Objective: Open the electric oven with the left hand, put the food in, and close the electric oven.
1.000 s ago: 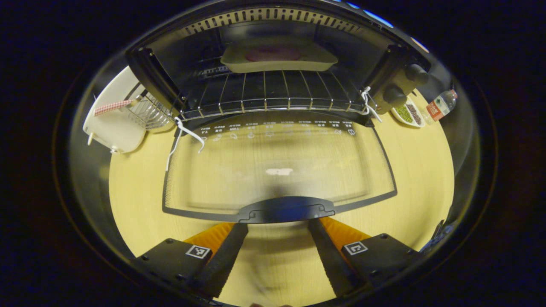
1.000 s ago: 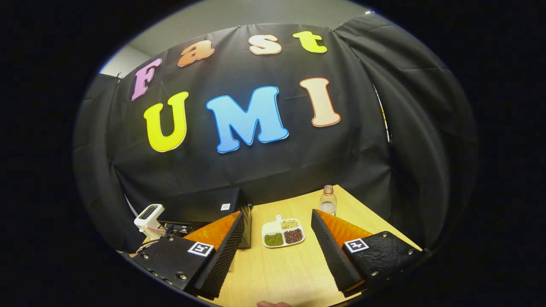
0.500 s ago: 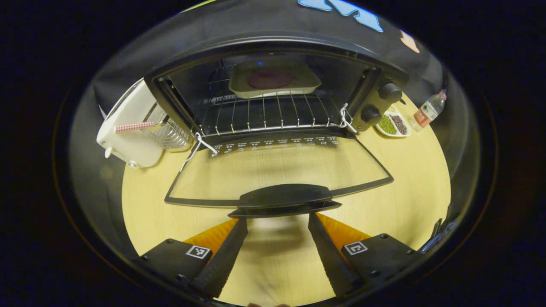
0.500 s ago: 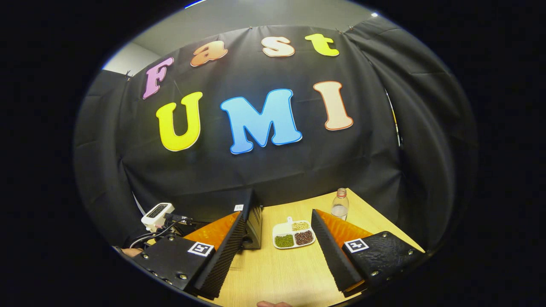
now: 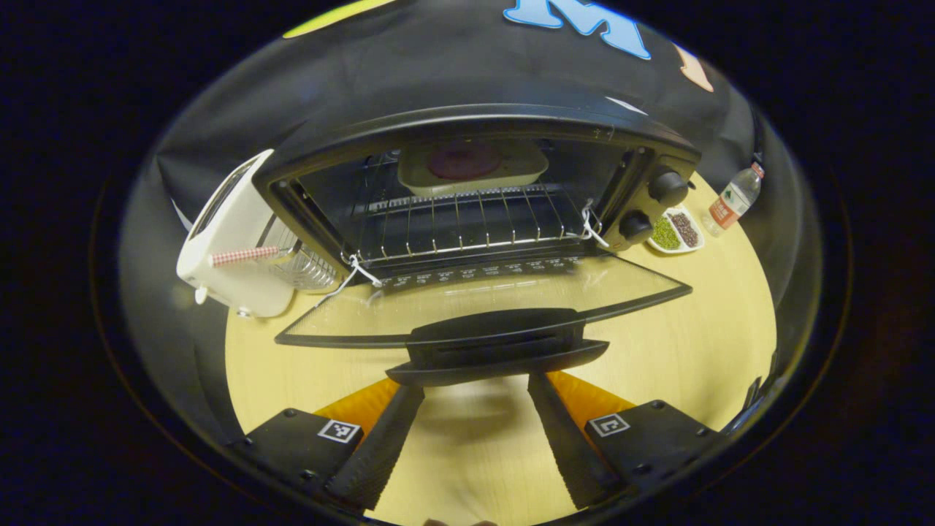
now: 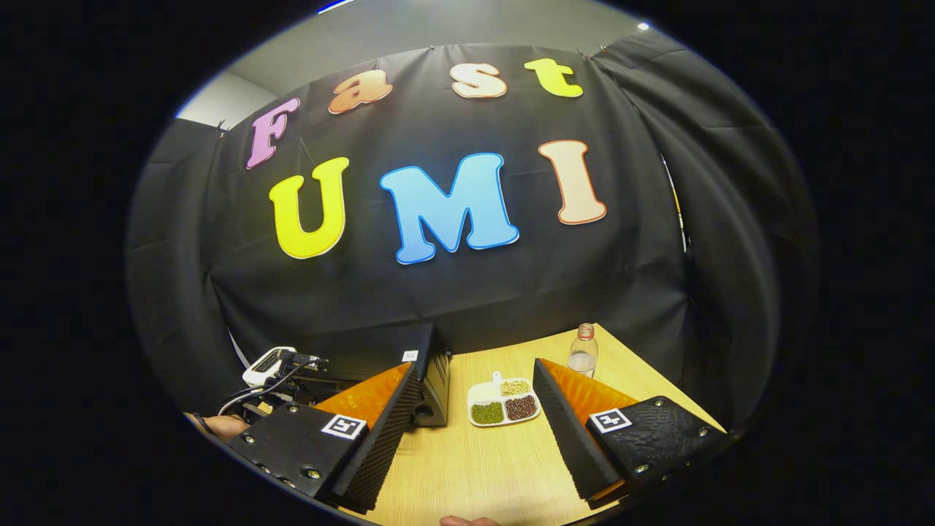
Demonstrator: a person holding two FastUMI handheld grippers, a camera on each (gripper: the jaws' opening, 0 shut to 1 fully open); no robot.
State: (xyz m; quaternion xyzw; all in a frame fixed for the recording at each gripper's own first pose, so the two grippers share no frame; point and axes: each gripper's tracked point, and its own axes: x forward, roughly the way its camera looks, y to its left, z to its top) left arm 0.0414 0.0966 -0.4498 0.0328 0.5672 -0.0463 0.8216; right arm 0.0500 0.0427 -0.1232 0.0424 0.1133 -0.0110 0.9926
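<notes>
In the left gripper view we see our left gripper [image 5: 475, 424] with its jaws wide apart and nothing between them, hovering over the pale wooden table [image 5: 694, 351]. Just beyond the fingertips lies the oven's door handle [image 5: 497, 354], close to them, though we cannot tell whether it touches them. The glass door [image 5: 475, 299] hangs open, tilted a little above level, hinged at the oven's front edge. Behind the door the electric oven [image 5: 475, 124] stands open, its wire rack [image 5: 467, 219] bare at the front. At the back of the rack sits a pale tray [image 5: 511, 172] carrying the food [image 5: 464, 161], a dark reddish round. Two knobs [image 5: 654, 204] sit on the oven's right panel. To the oven's left a white appliance [image 5: 226, 241] with a wire basket stands just beside it; to the oven's right are a small divided dish of beans [image 6: 504, 402] and, farther off, a plastic bottle [image 6: 582, 354].

In the right gripper view our right gripper [image 6: 475, 438] also has its jaws wide and empty, above the table, right of the oven. Behind the oven, black cloth [image 6: 657, 277] walls the booth, with a grey wall [image 6: 438, 22] above it.
</notes>
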